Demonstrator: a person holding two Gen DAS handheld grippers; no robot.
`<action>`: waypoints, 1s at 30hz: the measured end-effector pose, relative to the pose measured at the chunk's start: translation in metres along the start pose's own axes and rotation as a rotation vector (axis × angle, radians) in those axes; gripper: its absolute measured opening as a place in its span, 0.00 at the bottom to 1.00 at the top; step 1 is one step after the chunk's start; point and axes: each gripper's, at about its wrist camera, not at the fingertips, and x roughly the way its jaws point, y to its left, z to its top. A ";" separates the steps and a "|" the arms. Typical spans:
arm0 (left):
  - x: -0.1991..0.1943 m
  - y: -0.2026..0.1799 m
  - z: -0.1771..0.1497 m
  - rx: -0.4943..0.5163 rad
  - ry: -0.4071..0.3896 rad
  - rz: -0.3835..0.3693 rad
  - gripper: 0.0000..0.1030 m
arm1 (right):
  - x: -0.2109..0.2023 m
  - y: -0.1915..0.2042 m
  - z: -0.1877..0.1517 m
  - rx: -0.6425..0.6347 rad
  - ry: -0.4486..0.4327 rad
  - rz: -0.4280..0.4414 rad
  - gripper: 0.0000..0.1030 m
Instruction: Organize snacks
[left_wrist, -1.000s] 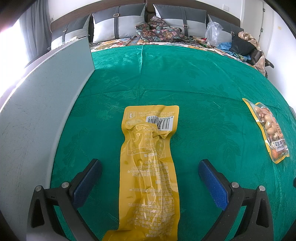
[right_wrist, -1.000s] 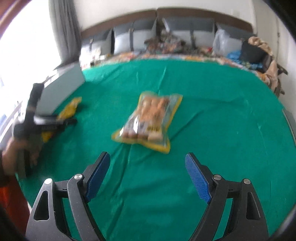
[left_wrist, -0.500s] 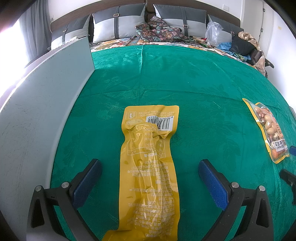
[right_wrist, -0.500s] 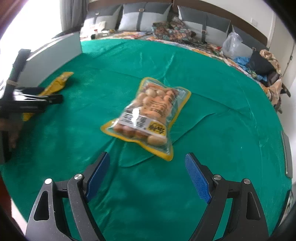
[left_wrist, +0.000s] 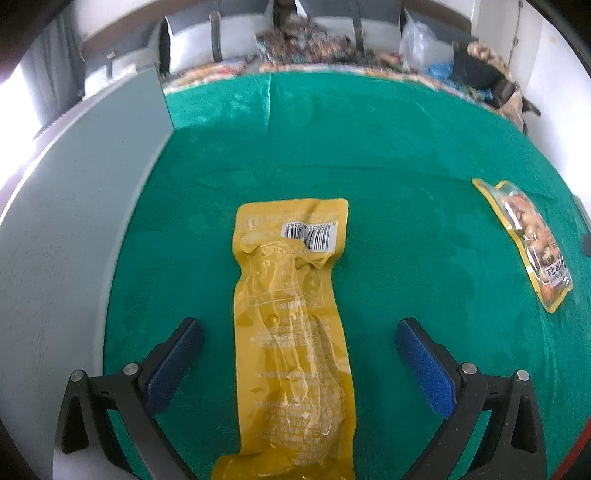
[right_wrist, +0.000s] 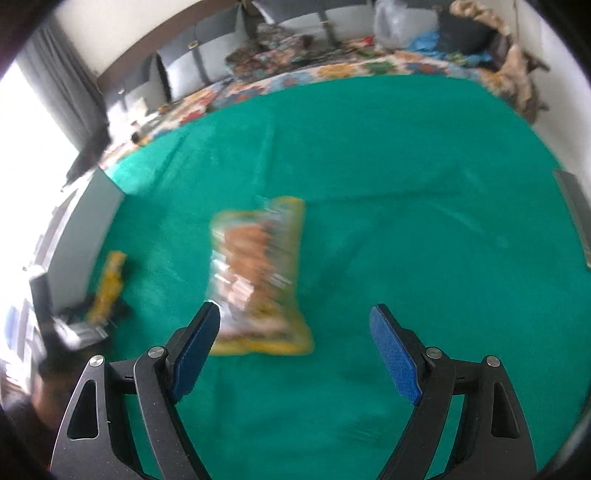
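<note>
A long yellow snack packet (left_wrist: 291, 325) lies flat on the green cloth (left_wrist: 369, 147), barcode end away from me. My left gripper (left_wrist: 299, 339) is open and straddles its near half without touching it. A clear yellow-edged bag of nuts (left_wrist: 532, 236) lies far to the right. In the right wrist view that bag of nuts (right_wrist: 258, 273) is blurred, just ahead of my open right gripper (right_wrist: 295, 325); its near corner reaches between the fingers beside the left pad. The yellow packet (right_wrist: 109, 288) and left gripper (right_wrist: 79, 328) show at far left.
A grey upright panel (left_wrist: 66, 229) runs along the left side of the cloth. Grey pillows (left_wrist: 192, 40), a patterned bundle (left_wrist: 306, 40), a plastic bag (left_wrist: 421, 40) and dark bags (left_wrist: 476, 70) line the far edge. A grey edge (right_wrist: 576, 218) sits at right.
My right gripper has moved closer over the bag of nuts and turned, with heavy blur. The left gripper has shifted slightly; the yellow packet still lies between its open fingers.
</note>
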 end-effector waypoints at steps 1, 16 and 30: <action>0.001 0.000 0.003 -0.003 0.017 0.002 1.00 | 0.018 0.013 0.008 -0.022 0.055 -0.024 0.83; -0.060 0.011 -0.023 -0.194 -0.040 -0.258 0.46 | -0.013 0.014 -0.012 0.026 0.087 0.044 0.62; -0.220 0.112 -0.017 -0.362 -0.310 -0.328 0.46 | -0.050 0.112 -0.009 -0.102 0.012 0.215 0.63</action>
